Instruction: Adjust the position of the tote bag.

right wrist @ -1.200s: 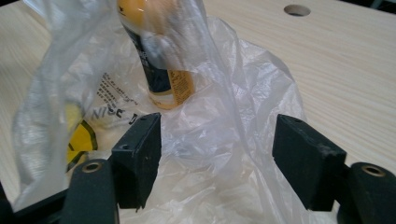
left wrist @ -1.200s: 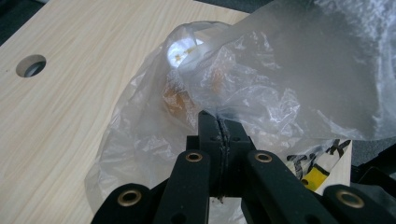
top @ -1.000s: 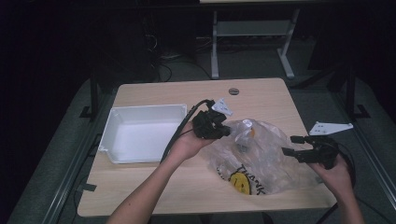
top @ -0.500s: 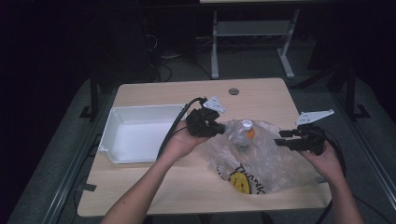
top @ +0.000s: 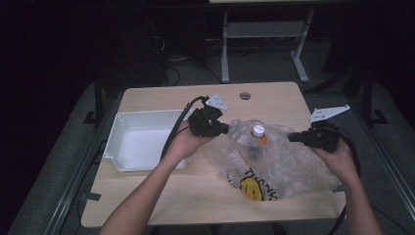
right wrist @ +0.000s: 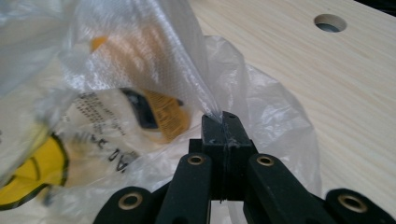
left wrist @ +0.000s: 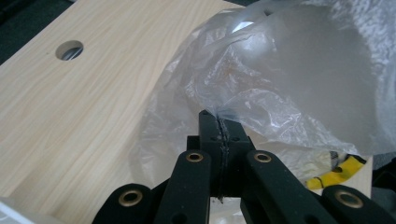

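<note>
Work in hand: we are pulling a clear plastic bag (top: pixel 274 156) open to get at the bottle (top: pixel 256 139) standing inside it.
Left gripper (top: pixel 226 129): we are clenching it on a fold of the bag's film; its own view shows the jaws pressed together with plastic pinched between them (left wrist: pixel 219 122).
Right gripper (top: pixel 290 137): we are clamping it on the opposite edge of the bag, jaws closed on the film (right wrist: pixel 222 122).
Bag: it is stretching between our two grippers, with its printed yellow end lying on the counter (top: pixel 205 191) below them, toward us.
Bottle: it is sitting upright between the grippers, white cap up and an orange label showing through the plastic; it is not yet out.
Tray (top: pixel 142 139): the white tray is waiting just beyond the left gripper's outer side, with nothing in it.
Done so far: we are holding both sides of the bag.
Left, as we judge it: we are yet to free the bottle from the bag.
</note>
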`<state>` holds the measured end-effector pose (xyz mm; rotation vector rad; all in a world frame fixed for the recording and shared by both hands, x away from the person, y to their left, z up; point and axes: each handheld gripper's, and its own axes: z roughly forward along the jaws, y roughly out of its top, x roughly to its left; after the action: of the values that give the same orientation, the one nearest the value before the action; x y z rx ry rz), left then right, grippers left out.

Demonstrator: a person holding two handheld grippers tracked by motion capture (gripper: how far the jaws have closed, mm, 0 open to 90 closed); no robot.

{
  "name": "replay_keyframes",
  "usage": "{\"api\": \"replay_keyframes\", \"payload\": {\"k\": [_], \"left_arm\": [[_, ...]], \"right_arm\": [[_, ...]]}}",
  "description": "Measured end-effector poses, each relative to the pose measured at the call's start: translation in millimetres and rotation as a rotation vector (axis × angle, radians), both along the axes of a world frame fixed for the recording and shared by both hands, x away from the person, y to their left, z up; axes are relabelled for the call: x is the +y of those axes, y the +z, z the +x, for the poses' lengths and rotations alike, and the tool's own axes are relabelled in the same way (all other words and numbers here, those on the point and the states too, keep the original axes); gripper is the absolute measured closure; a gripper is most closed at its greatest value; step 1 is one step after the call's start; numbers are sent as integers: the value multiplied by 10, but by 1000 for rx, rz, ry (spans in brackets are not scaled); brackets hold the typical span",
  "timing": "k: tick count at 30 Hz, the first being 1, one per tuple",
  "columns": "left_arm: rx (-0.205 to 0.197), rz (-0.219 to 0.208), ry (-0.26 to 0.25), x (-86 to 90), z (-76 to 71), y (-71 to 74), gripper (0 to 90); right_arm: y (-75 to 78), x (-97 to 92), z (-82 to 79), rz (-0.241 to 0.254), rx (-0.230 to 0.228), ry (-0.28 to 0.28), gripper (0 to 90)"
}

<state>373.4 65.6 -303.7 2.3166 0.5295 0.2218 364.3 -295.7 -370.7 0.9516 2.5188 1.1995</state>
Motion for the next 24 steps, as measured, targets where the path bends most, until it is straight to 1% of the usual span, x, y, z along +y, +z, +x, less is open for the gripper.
{"api": "replay_keyframes", "payload": {"k": [1,2,3,5,8,9,12,14,15,16,20,21,23,24], "left_arm": [[-1,8,5,9,27,-16,899],[6,10,18,14,49,-37,900],[8,14,24,23,75,-58,899],[12,28,40,33,122,-104,900],[21,56,59,34,187,-188,900],[25,63,61,35,201,-212,900],[43,85,73,39,235,-331,900],[58,79,82,44,237,-403,900],[64,77,89,44,230,-435,900],[68,86,89,45,225,-471,900],[69,108,94,36,189,-570,900],[70,118,93,32,182,-596,900],[78,119,92,25,165,-646,900],[75,131,88,25,159,-668,900]], "right_arm": [[7,6,35,-5,3,0,898],[11,19,65,-11,13,-8,898],[8,26,100,-19,9,-7,898],[-6,39,150,-14,27,-23,898],[-51,67,219,-24,51,-39,898],[-74,75,244,-35,47,-33,898],[-125,116,277,-47,80,-44,898],[-168,122,289,-52,92,-43,898],[-192,128,293,-44,108,-50,898],[-217,132,297,-40,120,-53,898],[-331,171,300,-58,138,-54,898],[-354,182,298,-60,153,-59,898],[-401,194,308,-65,176,-60,898],[-426,204,313,-75,184,-61,898]]}}
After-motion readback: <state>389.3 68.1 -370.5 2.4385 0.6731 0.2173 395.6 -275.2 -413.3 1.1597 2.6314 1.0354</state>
